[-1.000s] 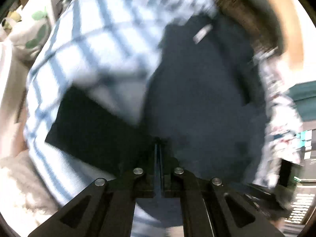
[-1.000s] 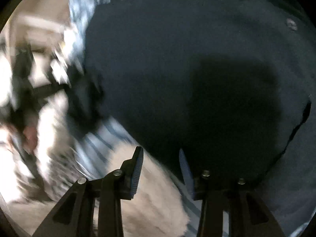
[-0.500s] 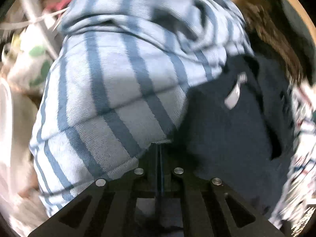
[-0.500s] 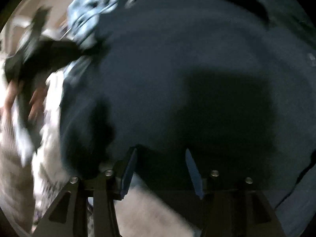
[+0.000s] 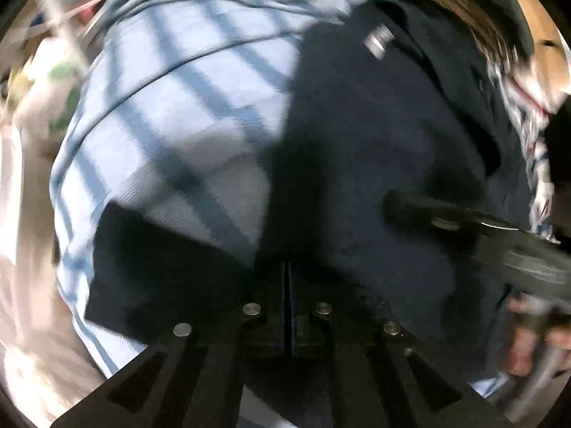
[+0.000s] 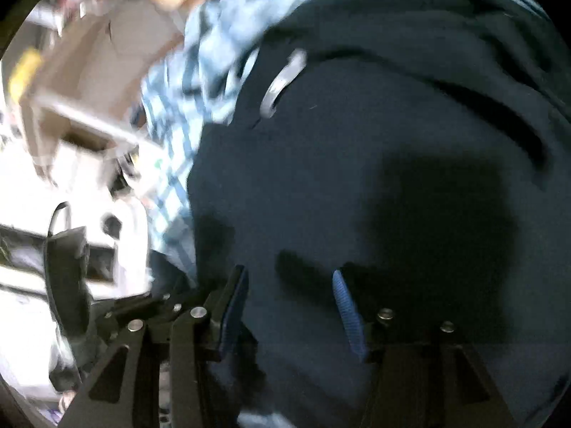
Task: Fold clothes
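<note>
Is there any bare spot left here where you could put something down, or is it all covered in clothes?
Little is bare. The dark navy garment fills the middle, with both tongs over it. The blue checked cloth beside it is flat and unoccupied, bordered by the navy garment and pale bedding. The far edge looks cluttered, though blurred.

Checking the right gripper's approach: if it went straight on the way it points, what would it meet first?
Most likely the dark navy garment: it fills the view ahead of the right gripper, whose jaws stand apart and have just been closing. Depth is unclear.
</note>
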